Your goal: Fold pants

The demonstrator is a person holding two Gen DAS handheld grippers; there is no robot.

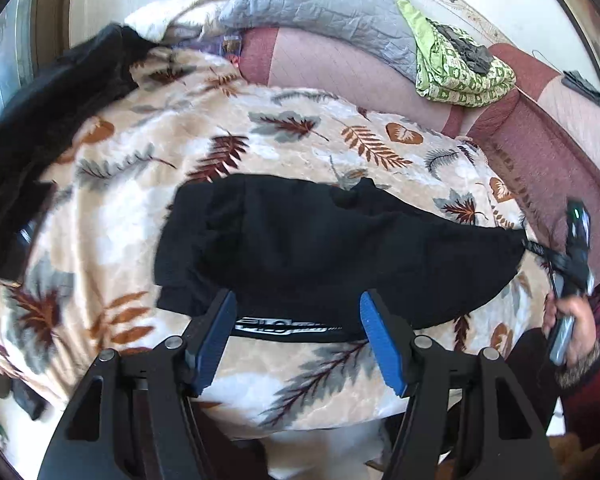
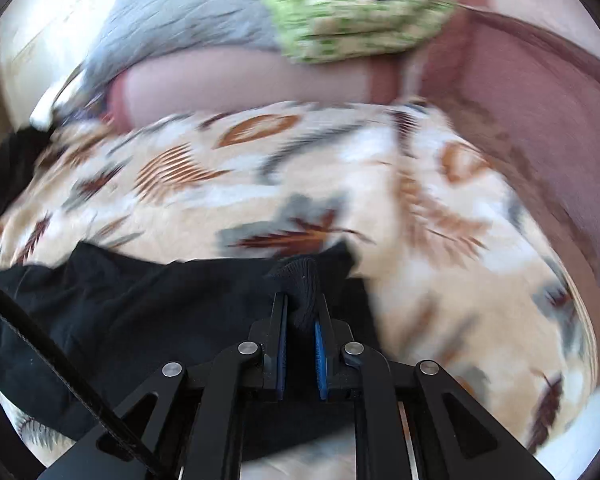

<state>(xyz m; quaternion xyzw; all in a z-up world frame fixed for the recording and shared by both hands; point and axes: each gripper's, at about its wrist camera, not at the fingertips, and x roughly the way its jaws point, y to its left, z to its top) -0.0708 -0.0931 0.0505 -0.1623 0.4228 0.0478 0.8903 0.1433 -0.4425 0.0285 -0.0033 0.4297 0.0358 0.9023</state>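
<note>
The right gripper (image 2: 302, 300) is pinched tight on a bunched end of the black pants (image 2: 148, 316), a ribbed wad of the cloth standing up between its blue pads (image 2: 320, 356). From the left wrist view this same gripper (image 1: 540, 247) shows small at the far right, gripped by the person's right hand (image 1: 572, 326), with the corner of the pants (image 1: 320, 248) drawn out to a point toward it. The left gripper (image 1: 298, 310) has its jaws spread wide, hanging just above the near edge of the garment where a strip with white lettering shows; whether its blue pads (image 1: 382, 344) touch the cloth cannot be told. The pants lie on a leaf-patterned blanket (image 1: 260, 128) spread over the bed, their long axis running left to right across the left wrist view, the blunt squared end to the left and the tapered end to the right. Behind the blanket sits a pink and maroon cushion (image 1: 328, 68), with a grey quilted pillow (image 1: 320, 4) and a green patterned bundle (image 1: 460, 68) on top. A dark garment (image 1: 52, 96) lies heaped at the far left. The right wrist view is blurred.
</note>
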